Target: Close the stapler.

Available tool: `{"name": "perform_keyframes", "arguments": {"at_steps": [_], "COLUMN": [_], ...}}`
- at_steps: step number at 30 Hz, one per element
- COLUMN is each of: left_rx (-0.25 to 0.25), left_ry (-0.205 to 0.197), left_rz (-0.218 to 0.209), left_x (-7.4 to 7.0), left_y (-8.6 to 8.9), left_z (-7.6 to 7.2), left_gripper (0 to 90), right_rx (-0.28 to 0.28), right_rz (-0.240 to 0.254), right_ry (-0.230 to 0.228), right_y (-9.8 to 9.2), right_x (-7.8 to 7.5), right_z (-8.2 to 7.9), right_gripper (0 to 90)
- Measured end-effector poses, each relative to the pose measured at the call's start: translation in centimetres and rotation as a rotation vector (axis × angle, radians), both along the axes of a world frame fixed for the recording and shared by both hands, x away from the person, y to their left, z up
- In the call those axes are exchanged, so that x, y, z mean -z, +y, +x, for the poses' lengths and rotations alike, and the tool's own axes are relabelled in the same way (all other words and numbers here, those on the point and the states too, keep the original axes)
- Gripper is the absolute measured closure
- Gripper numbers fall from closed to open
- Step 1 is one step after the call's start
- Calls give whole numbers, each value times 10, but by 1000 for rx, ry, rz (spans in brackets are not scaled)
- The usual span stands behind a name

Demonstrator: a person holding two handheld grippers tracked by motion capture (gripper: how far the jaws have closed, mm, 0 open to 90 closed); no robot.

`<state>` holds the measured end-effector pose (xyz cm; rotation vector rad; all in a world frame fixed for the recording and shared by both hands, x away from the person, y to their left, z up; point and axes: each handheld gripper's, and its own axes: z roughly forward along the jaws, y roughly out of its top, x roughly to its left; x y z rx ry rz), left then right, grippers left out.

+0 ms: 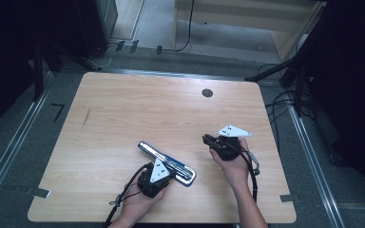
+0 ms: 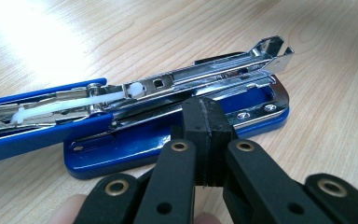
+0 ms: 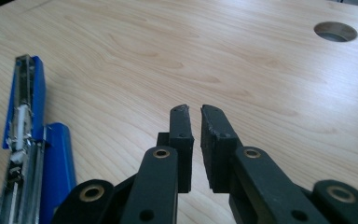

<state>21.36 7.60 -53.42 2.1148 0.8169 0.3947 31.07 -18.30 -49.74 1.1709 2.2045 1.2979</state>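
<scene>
Blue and chrome, the opened stapler (image 1: 167,162) lies at six o'clock on the table (image 1: 123,109). Our left gripper (image 2: 204,135), jaws pressed together, sits against its base; our right gripper (image 3: 193,116), at four o'clock, hovers slightly parted. We judge reloading or closing comes next, needing a steadied base.

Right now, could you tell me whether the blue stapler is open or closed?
Open. The stapler lies on the table with its blue top cover swung back flat, leaving the metal staple channel exposed above the base.
</scene>
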Motion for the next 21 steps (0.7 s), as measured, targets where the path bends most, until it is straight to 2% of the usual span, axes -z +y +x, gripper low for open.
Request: {"name": "perform_keyframes", "arguments": {"at_steps": [3, 12, 21], "left_rx": [0, 0, 0], "left_ry": [0, 4, 3], "left_rz": [3, -3, -3], "left_x": [0, 0, 0], "left_y": [0, 0, 0], "left_z": [0, 0, 0], "left_gripper": [900, 900, 900], "right_rx": [9, 46, 57], "right_rz": [-21, -30, -37], "right_ry": [11, 30, 52], "right_y": [-10, -32, -45], "right_x": [8, 22, 33], "right_z": [-1, -1, -2], "right_gripper": [833, 831, 807]}}
